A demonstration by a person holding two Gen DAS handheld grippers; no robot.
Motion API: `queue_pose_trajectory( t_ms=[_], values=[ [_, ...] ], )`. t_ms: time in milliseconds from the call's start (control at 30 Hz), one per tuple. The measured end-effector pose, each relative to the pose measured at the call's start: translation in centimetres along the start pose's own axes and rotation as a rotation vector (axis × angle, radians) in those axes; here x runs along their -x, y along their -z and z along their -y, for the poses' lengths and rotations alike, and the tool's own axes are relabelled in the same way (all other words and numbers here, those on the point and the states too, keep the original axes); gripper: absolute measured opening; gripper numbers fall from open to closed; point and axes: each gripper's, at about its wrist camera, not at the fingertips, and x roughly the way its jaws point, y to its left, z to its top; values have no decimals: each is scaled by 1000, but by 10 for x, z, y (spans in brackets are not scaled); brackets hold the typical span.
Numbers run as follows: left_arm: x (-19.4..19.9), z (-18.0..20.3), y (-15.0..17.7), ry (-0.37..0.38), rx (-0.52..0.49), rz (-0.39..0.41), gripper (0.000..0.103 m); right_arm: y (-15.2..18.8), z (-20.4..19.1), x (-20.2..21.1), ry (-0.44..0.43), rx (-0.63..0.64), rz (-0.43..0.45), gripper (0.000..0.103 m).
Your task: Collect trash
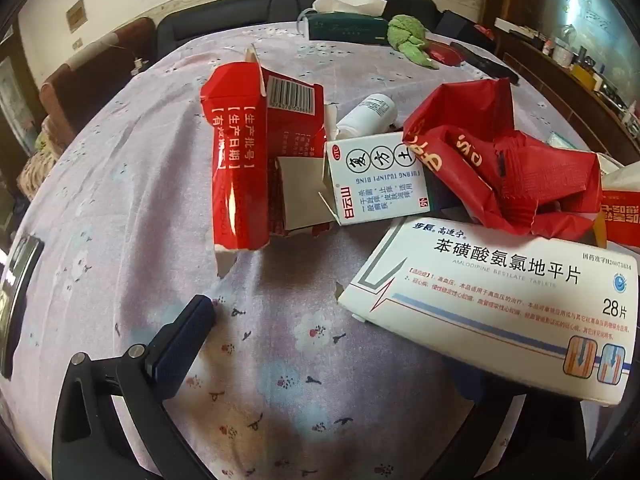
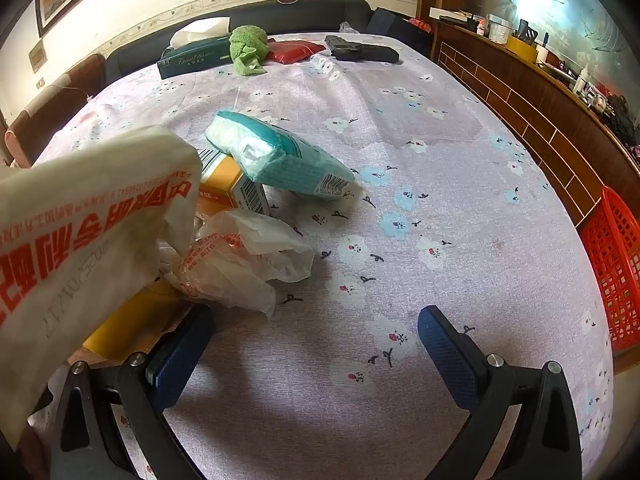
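In the left wrist view, a cluster of trash is lying on the counter (image 1: pixel 120 200), which is wearing a pale floral cloth. A torn red carton (image 1: pixel 236 160) is standing tilted at the centre, with a small white medicine box (image 1: pixel 376 178) just beside it and a white bottle (image 1: pixel 370 114) lying behind that box. A crumpled red wrapper (image 1: pixel 500 160) is sitting to the right, resting partly on a large white tablet box (image 1: pixel 492 312) marked 28. The left gripper (image 1: pixel 320 360) is pointing steeply down at the cloth, its fingers (image 1: pixel 180 344) spread wide and gripping nothing; only 1 finger is showing clearly, the other being hidden under the tablet box.

The right wrist view is showing a different part of the pile. A teal tissue pack (image 2: pixel 280 156) is leaning on a yellow box (image 2: pixel 232 188), and a crumpled clear plastic bag (image 2: pixel 244 260) is lying in front of them. A white printed bag (image 2: pixel 88 232) is filling the left edge, close to the lens. A red basket (image 2: pixel 616 272) is sitting at the counter's right edge, well apart from the pile. A green cloth (image 2: pixel 248 48) and a dark tissue box (image 2: pixel 192 60) are lying at the far end. The right gripper (image 2: pixel 316 344) is also angling steeply downward over bare cloth, both fingers (image 2: pixel 444 348) spread wide with nothing between them.
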Motion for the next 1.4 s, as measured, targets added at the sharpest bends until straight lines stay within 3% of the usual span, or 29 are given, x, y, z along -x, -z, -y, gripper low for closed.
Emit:
queue_pose_trajectory(
  t_ms=[100,200,367,467,667,900,967,1100,1400],
  values=[
    [5,-7,3,53,-12,-43,103,0,0,0,0,0,0,103],
    [30,-16,19,142,43,-7,103,0,0,0,1,-8,0,103],
    [66,-8,42,120,57,81,103,-3,-5,-2,9,-6,0,103],
    [82,-8,51,107,57,142,103,0,4,5,-59,73,-32,102],
    [104,2,70,59,106,255,103,33,30,44,-142,69,-29,102],
    [127,24,106,19,93,353,103,83,54,117,-130,33,221,101],
    [133,24,115,20,97,373,103,95,53,130,-123,30,283,93],
    [143,27,133,10,101,400,103,109,51,137,-106,52,318,70],
    [165,33,161,57,57,421,103,133,52,171,-162,58,437,67]
  ],
)
